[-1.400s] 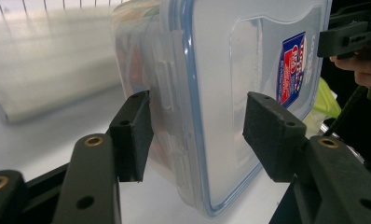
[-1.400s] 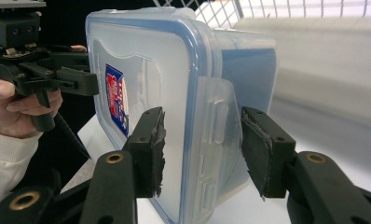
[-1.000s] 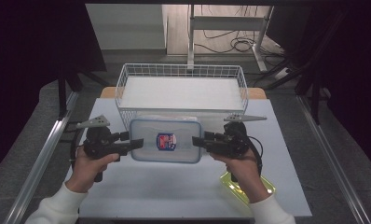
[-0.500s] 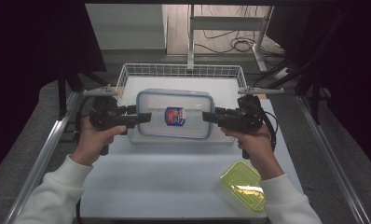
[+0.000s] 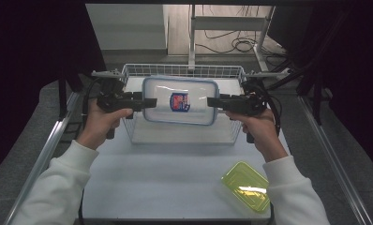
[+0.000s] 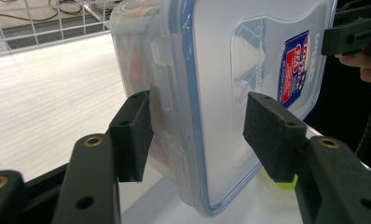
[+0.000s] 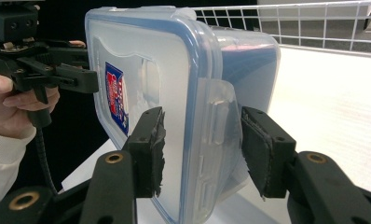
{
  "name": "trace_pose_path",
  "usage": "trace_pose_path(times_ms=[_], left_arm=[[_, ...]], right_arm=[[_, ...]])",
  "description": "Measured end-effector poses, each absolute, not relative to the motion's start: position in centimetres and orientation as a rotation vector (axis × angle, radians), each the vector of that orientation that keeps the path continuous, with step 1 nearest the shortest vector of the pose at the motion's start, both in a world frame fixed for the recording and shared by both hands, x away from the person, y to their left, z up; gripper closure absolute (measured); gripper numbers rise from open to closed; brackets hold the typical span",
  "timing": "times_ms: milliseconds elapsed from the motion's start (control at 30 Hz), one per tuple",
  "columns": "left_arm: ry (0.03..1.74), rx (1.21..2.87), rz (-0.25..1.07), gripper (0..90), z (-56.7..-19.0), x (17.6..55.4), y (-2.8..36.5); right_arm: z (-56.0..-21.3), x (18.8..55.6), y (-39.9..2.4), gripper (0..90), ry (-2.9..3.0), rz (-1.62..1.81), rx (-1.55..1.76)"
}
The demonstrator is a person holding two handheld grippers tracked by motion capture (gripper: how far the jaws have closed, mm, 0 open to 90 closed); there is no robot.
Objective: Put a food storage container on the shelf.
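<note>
The clear lidded container is held up between both grippers, over the front part of the white wire basket at the far side of the table. Its lid has a blue seal line round the rim, and its flat top faces up toward the high camera. On the lid sits a sticker in red, blue and white — it carries print, but the writing is too small and slanted to read in any view.

The left gripper has its jaws clamped on the container's left short end, one pad on the lid and the other on the underside, with the side latch between them; the left gripper view shows that clamp close up. The right gripper grips the opposite short end the same way, pads pressed on lid and base around the latch. Each is held by one hand, white sleeves coming in from the bottom.

Inside the basket the floor is a bare white sheet. Toward the person the table lies open and white — a yellow-green lid rests near its front right corner, well apart from the container.
</note>
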State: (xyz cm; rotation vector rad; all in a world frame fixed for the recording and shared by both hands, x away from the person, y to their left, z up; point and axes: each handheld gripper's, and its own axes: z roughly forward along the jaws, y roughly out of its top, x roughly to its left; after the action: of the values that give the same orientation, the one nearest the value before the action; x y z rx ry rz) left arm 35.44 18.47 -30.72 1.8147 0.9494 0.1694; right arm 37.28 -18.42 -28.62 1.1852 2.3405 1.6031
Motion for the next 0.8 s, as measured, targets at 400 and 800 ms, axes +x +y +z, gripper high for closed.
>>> trace_pose_path(times_ms=[400, 800], left_arm=[[0.969, 1.808, 0.145, 43.4, -29.8, 37.6, 18.5], [1.02, 1.789, 0.11, 43.3, -30.6, 39.7, 18.3]], right_arm=[[-28.1, 39.6, -18.6, 51.6, 2.345, 1.627, 1.243], [-28.7, 42.4, -18.5, 50.6, 2.344, 1.627, 1.321]])
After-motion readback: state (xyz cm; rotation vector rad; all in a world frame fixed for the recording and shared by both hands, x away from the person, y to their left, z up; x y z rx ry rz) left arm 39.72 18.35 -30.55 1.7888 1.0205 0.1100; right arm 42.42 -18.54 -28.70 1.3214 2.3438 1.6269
